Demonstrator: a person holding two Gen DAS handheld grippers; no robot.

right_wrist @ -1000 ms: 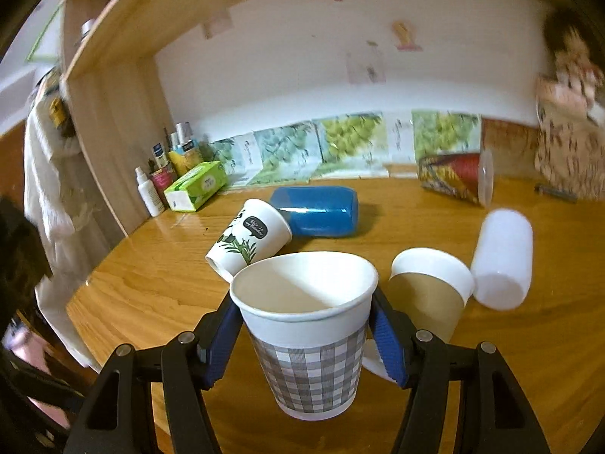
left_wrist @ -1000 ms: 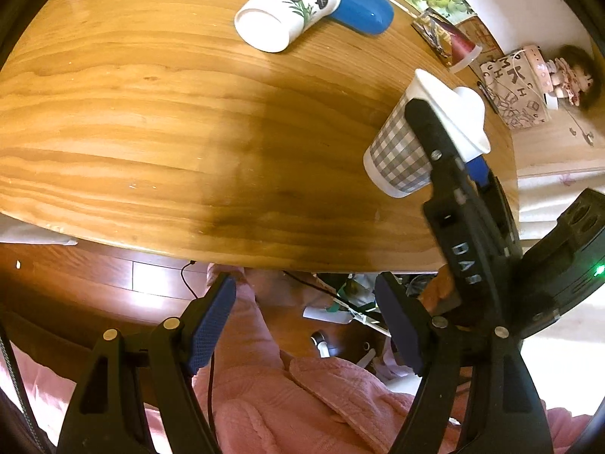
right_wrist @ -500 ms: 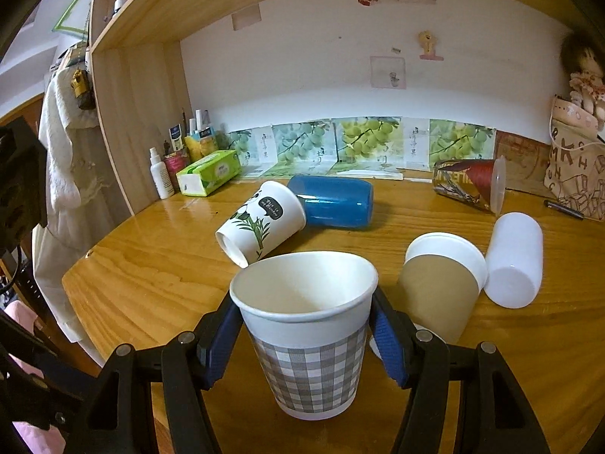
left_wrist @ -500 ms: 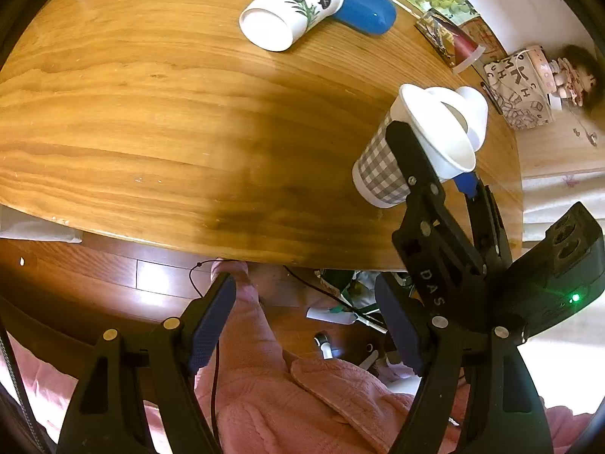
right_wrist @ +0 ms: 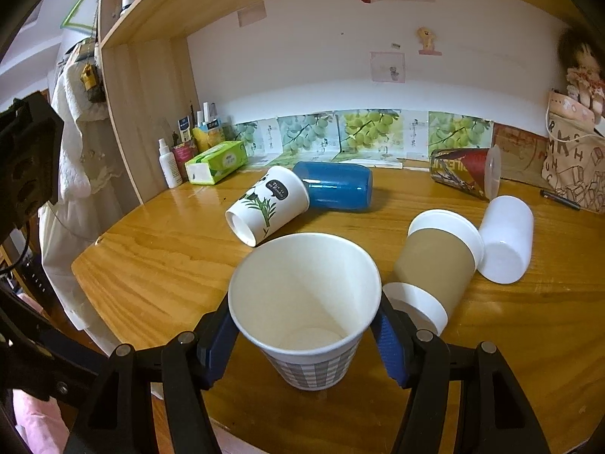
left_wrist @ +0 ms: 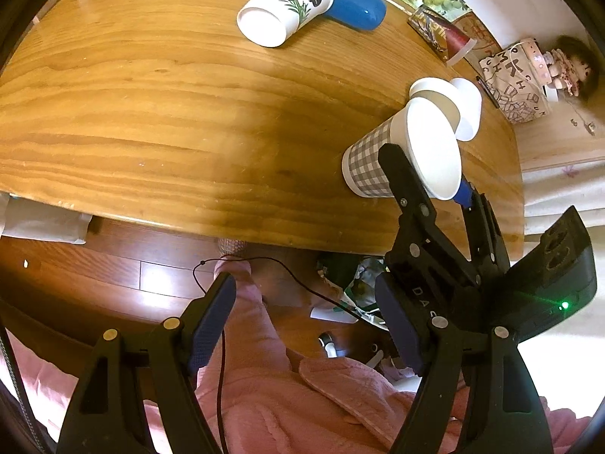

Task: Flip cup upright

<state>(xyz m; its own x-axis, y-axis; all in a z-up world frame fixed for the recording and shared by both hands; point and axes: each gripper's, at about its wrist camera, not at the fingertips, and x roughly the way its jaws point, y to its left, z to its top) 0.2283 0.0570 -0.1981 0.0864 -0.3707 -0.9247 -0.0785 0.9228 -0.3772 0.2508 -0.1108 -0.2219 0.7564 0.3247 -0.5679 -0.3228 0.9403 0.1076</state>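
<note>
A grey-checked paper cup (right_wrist: 306,314) stands mouth up near the table's front edge, held between the blue pads of my right gripper (right_wrist: 306,336), which is shut on it just below the rim. In the left wrist view the same cup (left_wrist: 401,151) shows at the table's near right with my right gripper's black fingers (left_wrist: 412,196) around it. My left gripper (left_wrist: 306,325) is open and empty, held off the table's front edge above the floor and a pink robe.
On the wooden table (right_wrist: 159,265) lie a panda cup (right_wrist: 264,204), a blue cup (right_wrist: 332,185), a brown-sleeved cup (right_wrist: 435,261), a white cup (right_wrist: 504,238) and a red patterned cup (right_wrist: 465,178), all on their sides. A tissue box (right_wrist: 215,160) and bottles stand back left, a bag (right_wrist: 574,174) back right.
The right gripper has tilted downward with the checked cup, so I now look into its mouth. The cup sits lower, near or on the table. The left gripper has stayed in place.
</note>
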